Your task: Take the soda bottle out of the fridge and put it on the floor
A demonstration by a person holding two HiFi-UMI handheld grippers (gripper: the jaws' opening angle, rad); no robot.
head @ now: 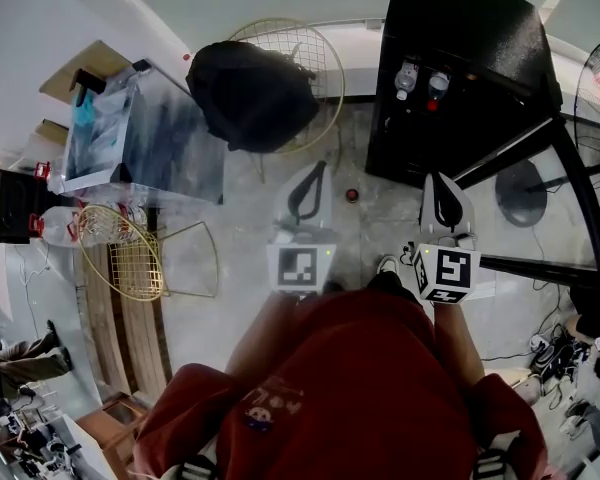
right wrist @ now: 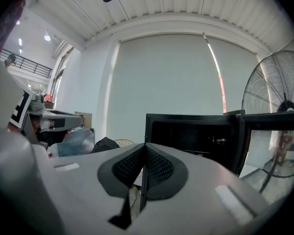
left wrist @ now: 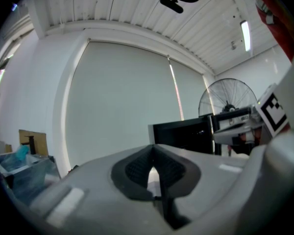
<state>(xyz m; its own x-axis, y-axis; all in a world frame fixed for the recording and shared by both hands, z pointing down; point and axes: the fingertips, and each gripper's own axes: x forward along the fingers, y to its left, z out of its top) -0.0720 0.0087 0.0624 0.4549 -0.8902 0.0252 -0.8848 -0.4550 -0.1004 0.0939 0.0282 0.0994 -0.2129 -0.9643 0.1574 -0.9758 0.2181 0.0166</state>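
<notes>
Currently left tool (head: 317,168) and right tool (head: 438,180) both fully closed, holding nothing. Open black box-shaped fridge (head: 455,38) stands ahead of right tool.

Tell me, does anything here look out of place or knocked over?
Two things, mildly: the black fridge stands with its door open, and a small red round object lies alone on the floor before it. Nothing looks spilled or broken.

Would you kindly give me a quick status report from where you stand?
Left hand-held gripper and right hand-held gripper both shut, empty. Two bottles inside open fridge, untouched. Small red object on floor ahead.
</notes>
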